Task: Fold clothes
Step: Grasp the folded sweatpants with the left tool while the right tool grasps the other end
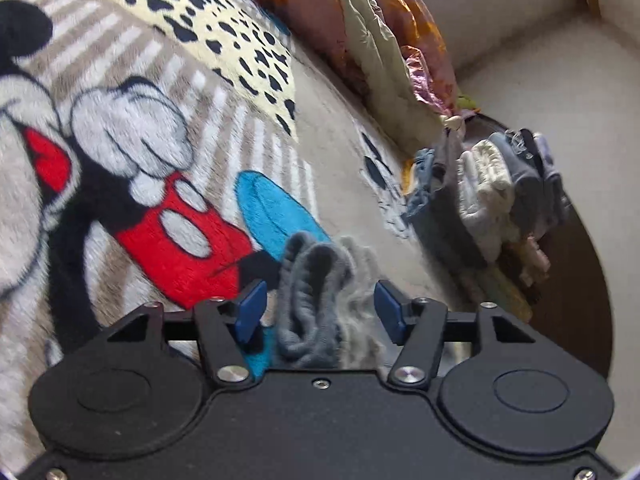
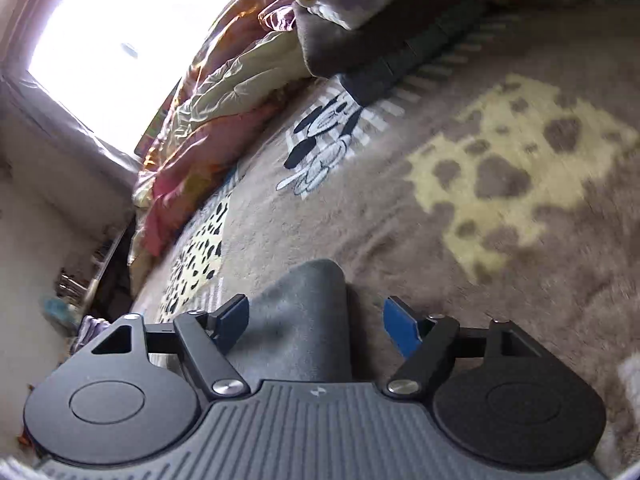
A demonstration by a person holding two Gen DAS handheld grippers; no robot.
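Note:
A grey sock lies on the plush cartoon-mouse blanket. Its ribbed cuff sits bunched between the blue pads of my left gripper. Small gaps show on both sides, so the gripper is open around it. In the right wrist view the smooth grey toe end of a sock lies between the fingers of my right gripper. It rests close to the left pad and well apart from the right one, so this gripper is open too.
A pile of grey and white folded small clothes sits at the bed's edge on the right. A crumpled orange and green quilt runs along the far side. Dark folded garments lie under a flowered blanket. A bright window is at the left.

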